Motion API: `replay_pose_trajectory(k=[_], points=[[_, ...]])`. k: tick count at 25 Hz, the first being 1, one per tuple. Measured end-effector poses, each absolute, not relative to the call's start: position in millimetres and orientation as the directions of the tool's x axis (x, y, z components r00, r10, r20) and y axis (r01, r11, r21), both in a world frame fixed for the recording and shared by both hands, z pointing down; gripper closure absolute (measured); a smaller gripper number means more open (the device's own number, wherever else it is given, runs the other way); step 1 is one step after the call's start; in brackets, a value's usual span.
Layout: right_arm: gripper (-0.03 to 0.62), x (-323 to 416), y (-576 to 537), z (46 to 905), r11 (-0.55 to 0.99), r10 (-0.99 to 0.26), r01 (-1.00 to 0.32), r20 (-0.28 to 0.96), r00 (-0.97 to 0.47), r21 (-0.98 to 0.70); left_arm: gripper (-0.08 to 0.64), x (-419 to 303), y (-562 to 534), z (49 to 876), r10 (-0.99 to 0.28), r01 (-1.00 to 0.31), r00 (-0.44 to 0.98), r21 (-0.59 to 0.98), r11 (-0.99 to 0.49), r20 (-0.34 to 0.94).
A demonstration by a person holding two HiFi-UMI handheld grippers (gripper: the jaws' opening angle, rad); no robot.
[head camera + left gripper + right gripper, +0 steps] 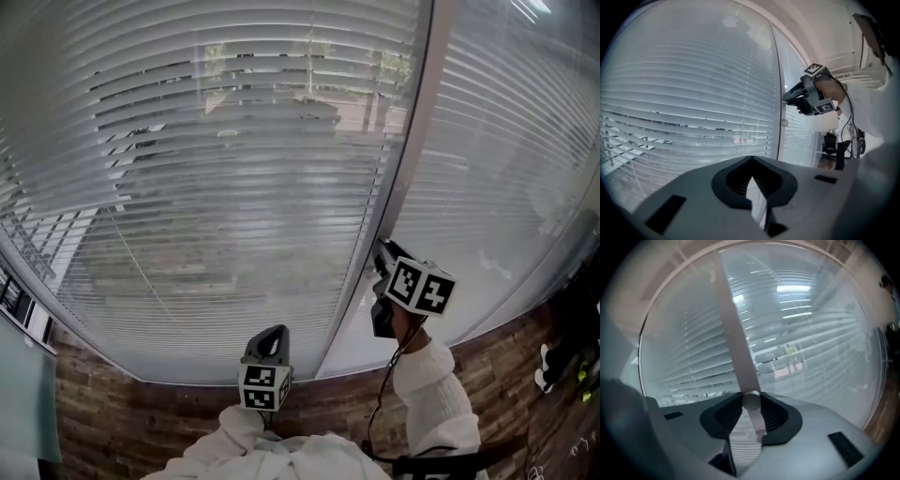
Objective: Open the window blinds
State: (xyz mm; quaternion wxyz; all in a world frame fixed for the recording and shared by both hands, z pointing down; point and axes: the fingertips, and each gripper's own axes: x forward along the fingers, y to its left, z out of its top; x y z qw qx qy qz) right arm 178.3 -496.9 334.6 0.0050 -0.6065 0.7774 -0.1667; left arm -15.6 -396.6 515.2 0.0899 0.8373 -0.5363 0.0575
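Fingers of the right gripper (751, 397) clamp the knob (751, 401); grip it centred and roll steadily until the blinds (234, 141) open. The left gripper (751, 158) has its fingers closed, empty.

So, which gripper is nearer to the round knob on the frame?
Right. The right gripper grips the knob; the left gripper hangs lower left, clear of it.

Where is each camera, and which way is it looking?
Head view: on the person's head, looking forward and down at the blinds; shows left gripper, right gripper, white sleeves.
Left gripper view: on the left gripper, facing the blinds; shows its shut jaws.
Right gripper view: on the right gripper, facing the window frame; its jaws clamp a knob.
Shared: head and left gripper views both show the right gripper.
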Motion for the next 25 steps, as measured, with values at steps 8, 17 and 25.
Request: replay_pose_trajectory(k=[8,17,25], points=[[0.462,174.1,-495.5,332.0,0.223,-0.954,-0.965,0.236,-0.186,0.141,0.558,-14.0,-392.2,516.1,-0.889,-0.913,0.408,0.075,-0.402,0.206],[0.462,166.1,-490.8,330.9,0.218,-0.966,-0.819,0.238,-0.103,0.53,0.558,-21.6,-384.8,524.8,-0.899,-0.928,0.372,0.075,-0.365,0.23],[0.462,162.9,-488.8,333.6,0.185,-0.981,-0.59,0.18,-0.067,0.786,0.559,-37.0,-378.5,529.4,-0.91,-0.944,0.33,0.066,-0.324,0.25]])
